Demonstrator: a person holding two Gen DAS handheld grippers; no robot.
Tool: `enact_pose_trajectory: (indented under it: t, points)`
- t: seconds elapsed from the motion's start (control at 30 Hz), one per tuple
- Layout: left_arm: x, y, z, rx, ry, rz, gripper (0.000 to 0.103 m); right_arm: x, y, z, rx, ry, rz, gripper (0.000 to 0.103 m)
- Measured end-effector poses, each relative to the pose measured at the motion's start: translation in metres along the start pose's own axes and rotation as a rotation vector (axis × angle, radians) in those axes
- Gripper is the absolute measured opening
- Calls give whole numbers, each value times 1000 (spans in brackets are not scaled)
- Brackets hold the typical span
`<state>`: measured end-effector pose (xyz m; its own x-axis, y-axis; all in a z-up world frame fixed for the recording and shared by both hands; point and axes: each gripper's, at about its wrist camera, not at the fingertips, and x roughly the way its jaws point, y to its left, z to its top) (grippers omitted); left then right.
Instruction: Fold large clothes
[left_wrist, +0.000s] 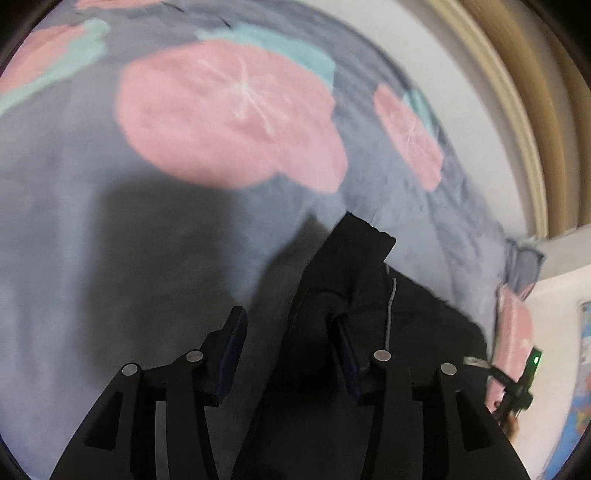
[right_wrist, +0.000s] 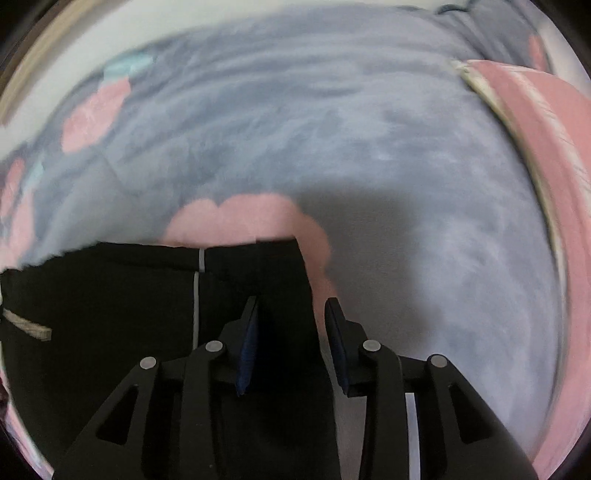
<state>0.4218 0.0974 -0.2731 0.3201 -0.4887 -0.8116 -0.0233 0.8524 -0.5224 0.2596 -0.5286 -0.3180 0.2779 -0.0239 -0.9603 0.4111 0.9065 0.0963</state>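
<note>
A black garment (left_wrist: 354, 266) with a thin white stripe (left_wrist: 389, 317) lies on a grey-blue bedcover. My left gripper (left_wrist: 288, 325) hangs over its raised edge. The jaws stand apart, and a fold of black cloth rests against the right pad (left_wrist: 345, 350), clear of the left pad. In the right wrist view the same garment (right_wrist: 110, 295) fills the lower left, its corner reaching between the fingers of my right gripper (right_wrist: 291, 314). The cloth sits by the left pad (right_wrist: 249, 347), and the right pad is clear of it. Both views are blurred.
The bedcover (left_wrist: 74, 221) carries large pink flowers (left_wrist: 229, 114) with teal leaves. A white wall and a wooden frame (left_wrist: 517, 110) run behind the bed. A pink cushion (right_wrist: 535, 129) lies at the right of the bedcover (right_wrist: 332, 129). A beige label (right_wrist: 27, 326) shows on the garment.
</note>
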Motion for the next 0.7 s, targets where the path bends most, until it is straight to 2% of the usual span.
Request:
enact_pose_trajectory:
  t: [0.07,0.13,0.23,0.3,0.33,0.37,0.4,0.5,0.6,0.67,0.7]
  points:
    - [-31,-5,-6,22,-51,16,48,-40,-5,-14,12,-55,1,51]
    - [-60,-19,-18,63,-95,18,48,-75,-3,-31,11,-103,18,53]
    - [-84,-47,-46,111,-115,-9,48,-115,10,-56,-13,-129,75,53]
    - [-93,-72,-74,157,-112,-62,48,-134,26,-75,-33,-142,122,55]
    - [-91,-91,-91,189,-96,-88,48,-138,35,-82,-36,-139,148,61]
    - [-87,-105,-103,214,-84,-103,48,-138,47,-88,-44,-131,175,68]
    - [-81,-122,-117,249,-72,-120,48,-138,64,-97,-67,-123,209,69]
    - [-60,-165,-152,350,-36,-133,49,-130,106,-115,-149,-112,234,69]
    - [-21,-185,-178,384,13,-60,49,-106,140,-129,-189,-95,221,68]
    - [9,-179,-189,349,46,0,48,-69,153,-140,-215,-43,153,68]
    - [17,-172,-195,315,35,-1,48,-59,156,-145,-222,-29,135,69]
